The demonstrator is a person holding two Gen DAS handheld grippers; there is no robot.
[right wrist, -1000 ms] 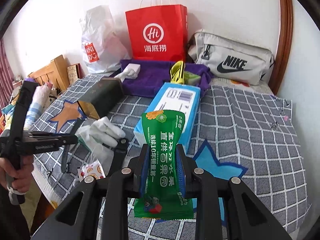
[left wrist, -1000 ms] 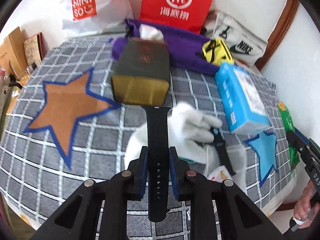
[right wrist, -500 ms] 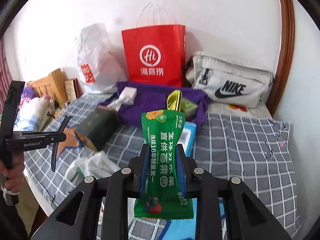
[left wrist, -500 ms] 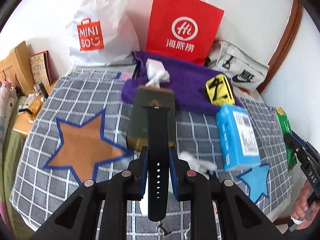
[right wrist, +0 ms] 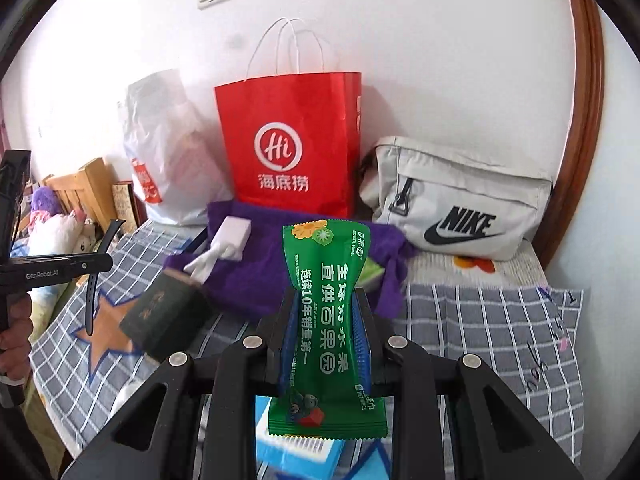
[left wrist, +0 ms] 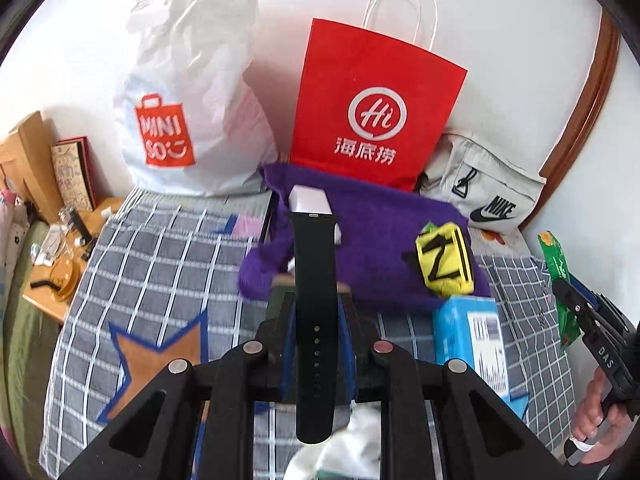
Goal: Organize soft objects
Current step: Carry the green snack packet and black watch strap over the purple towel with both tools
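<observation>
Gripping a black watch strap, the left tool is closed narrow on it, strap standing up between the pads, above the checked bed cover; right tool is clamped on a green wet-wipes packet, packet upright in the jaws. On the bed: purple cloth with a white box and a yellow-black pouch on it, blue box just in front of the cloth, dark green box beside it. Red paper bag, white plastic bag and grey waist bag stand against the wall behind
</observation>
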